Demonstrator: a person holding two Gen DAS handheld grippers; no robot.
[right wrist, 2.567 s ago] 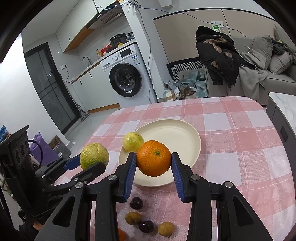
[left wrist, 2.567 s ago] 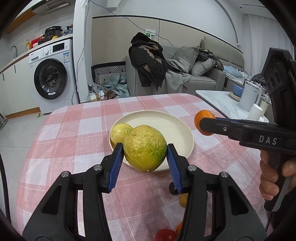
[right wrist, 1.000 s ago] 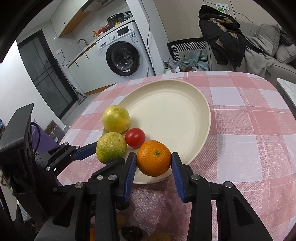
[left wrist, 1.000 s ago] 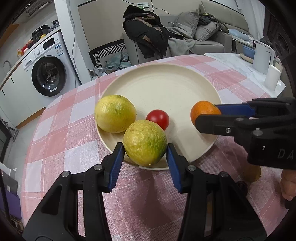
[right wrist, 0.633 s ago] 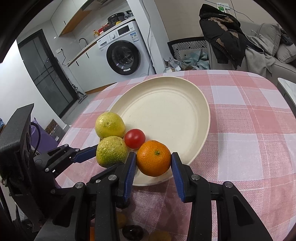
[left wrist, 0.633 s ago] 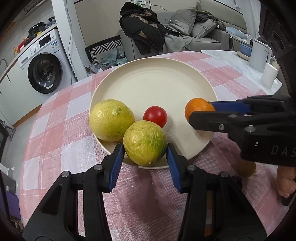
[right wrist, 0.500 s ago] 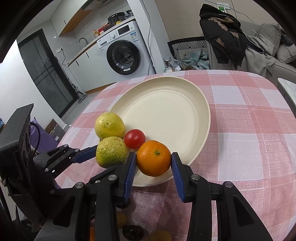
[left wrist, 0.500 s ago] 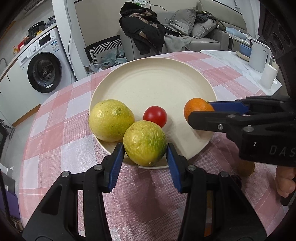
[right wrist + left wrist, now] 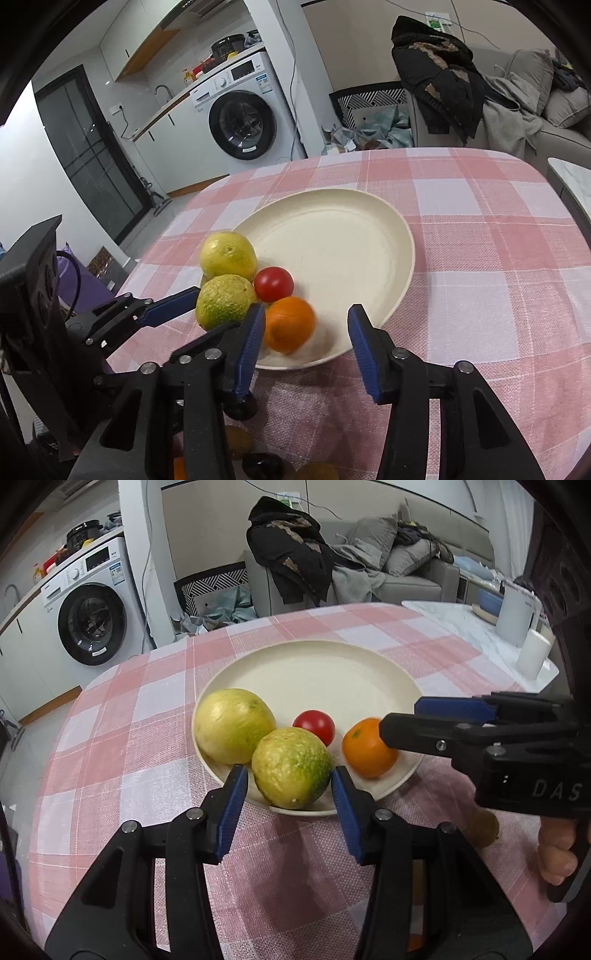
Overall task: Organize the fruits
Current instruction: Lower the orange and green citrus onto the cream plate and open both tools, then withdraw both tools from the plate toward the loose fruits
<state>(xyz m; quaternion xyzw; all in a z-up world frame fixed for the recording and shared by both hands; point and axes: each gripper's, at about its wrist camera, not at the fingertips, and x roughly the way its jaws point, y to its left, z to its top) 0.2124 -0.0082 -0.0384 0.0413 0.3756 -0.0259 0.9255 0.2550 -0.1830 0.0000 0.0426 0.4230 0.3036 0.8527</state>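
Observation:
A cream plate [image 9: 332, 672] [image 9: 354, 236] lies on the pink checked tablecloth. On its near edge lie a yellow citrus fruit [image 9: 232, 725] [image 9: 228, 255], a red tomato [image 9: 314, 725] [image 9: 273, 284], a yellow-green citrus fruit [image 9: 291, 767] [image 9: 224, 301] and an orange [image 9: 365, 747] [image 9: 289, 323]. My left gripper [image 9: 288, 805] is open, its blue pads just clear of the yellow-green fruit. My right gripper [image 9: 306, 347] is open, and the blurred orange lies between its fingers, close to the left one.
Small dark and brown fruits [image 9: 258, 459] lie on the cloth below the right gripper; a brown one [image 9: 484, 825] shows in the left wrist view. A washing machine [image 9: 243, 122] and a sofa with clothes [image 9: 295, 565] stand behind the table. A white side table [image 9: 480, 627] is at the right.
Both grippers have opened and drawn back from the plate. The yellow-green fruit and the orange now lie on the plate's near edge; the orange is blurred from moving.

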